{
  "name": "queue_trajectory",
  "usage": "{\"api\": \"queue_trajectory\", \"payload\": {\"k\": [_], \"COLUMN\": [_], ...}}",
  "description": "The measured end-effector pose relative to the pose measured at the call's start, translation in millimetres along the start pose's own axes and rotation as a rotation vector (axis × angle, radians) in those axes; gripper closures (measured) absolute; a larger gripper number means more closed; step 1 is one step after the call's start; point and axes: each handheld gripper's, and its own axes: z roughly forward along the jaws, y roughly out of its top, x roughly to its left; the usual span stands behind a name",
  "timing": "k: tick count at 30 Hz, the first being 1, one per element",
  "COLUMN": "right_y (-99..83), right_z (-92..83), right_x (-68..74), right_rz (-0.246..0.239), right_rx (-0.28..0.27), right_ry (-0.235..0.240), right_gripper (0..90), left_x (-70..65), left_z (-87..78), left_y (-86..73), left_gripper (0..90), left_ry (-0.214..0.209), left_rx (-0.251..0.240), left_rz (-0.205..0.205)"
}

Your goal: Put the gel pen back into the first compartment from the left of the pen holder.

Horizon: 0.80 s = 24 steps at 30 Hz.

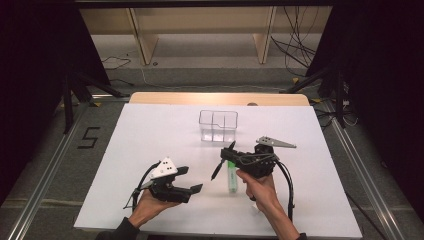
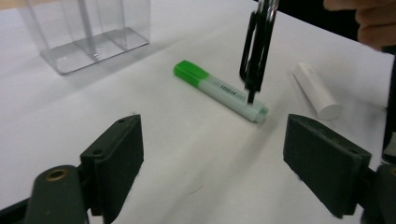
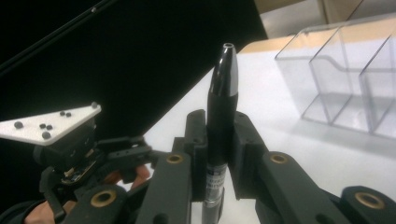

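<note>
So the right claw is pinching a black pen about halfway along its barrel, both pads snug on it. From above, the pen hangs slanted over the middle of the desk, a bit toward the near edge. The left claw is spread wide with nothing in it, parked near the front edge on the left.

The clear organizer sits toward the far edge, roughly centred, and my guess is that's where the pen goes. A green highlighter lies flat right under the pen, and a white tube-shaped thing is just beside it, nearer the right hand.

If I were doing this: lift first so the lower tip clears the highlighter, then carry it toward the far edge. Stand the pen up straight before lowering it, because a slanted pen will catch on one of the dividers. Pick one compartment, get the tip inside the walls, then let go low so it doesn't bounce out. Keep the left claw back where it is.
</note>
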Motion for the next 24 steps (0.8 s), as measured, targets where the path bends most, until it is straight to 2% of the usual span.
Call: {"api": "queue_trajectory", "payload": {"k": [3, 6, 15, 22, 24], "right_y": [7.1, 13.6, 32.8, 53.2, 59.6], "right_z": [1.2, 3.0, 14.0, 27.4, 31.8], "right_x": [-0.5, 0.0, -1.6, -3.0, -4.1], "right_rz": [-0.021, -0.033, -0.065, -0.088, -0.093], "right_rx": [-0.011, -0.017, -0.015, -0.011, -0.010], "right_ry": [-0.020, -0.030, -0.066, -0.093, -0.101], "right_gripper": [79.9, 79.9, 79.9, 79.8, 79.8], "left_x": [4.0, 6.0, 9.5, 14.7, 15.2], "left_z": [-4.3, -7.0, -9.1, -14.7, -17.1], "left_y": [-1.7, -4.1, -11.0, -15.3, -15.9], "left_gripper": [16.9, 16.4, 16.4, 16.4, 16.4], "left_ry": [0.036, 0.051, 0.054, 0.072, 0.073], "left_rx": [0.003, -0.002, -0.020, -0.036, -0.043], "left_rz": [0.000, -0.005, -0.021, -0.066, -0.065]}}
